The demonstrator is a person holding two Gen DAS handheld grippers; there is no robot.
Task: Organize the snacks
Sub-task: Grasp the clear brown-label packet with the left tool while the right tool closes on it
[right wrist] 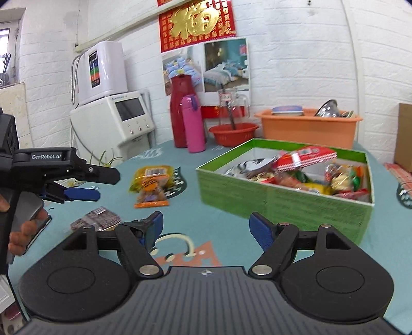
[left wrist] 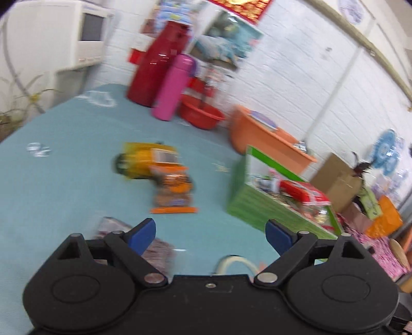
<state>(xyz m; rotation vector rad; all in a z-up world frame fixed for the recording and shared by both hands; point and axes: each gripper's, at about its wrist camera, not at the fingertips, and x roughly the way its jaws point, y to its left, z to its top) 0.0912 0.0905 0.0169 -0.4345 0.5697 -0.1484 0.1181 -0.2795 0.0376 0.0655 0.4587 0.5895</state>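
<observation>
Both grippers gape wide and empty: right gripper (right wrist: 206,229), left gripper (left wrist: 209,233). Green snack box (right wrist: 283,203) sits at two o'clock, orange snack packet (right wrist: 150,188) at eleven.

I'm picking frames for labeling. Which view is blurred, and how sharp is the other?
Left wrist view: motion-smeared; the orange snack packet and green box streak, only the left tongs look crisp. Right wrist view: mostly sharp, green box and wall poster readable, straight lines bowed by the fisheye.
</observation>
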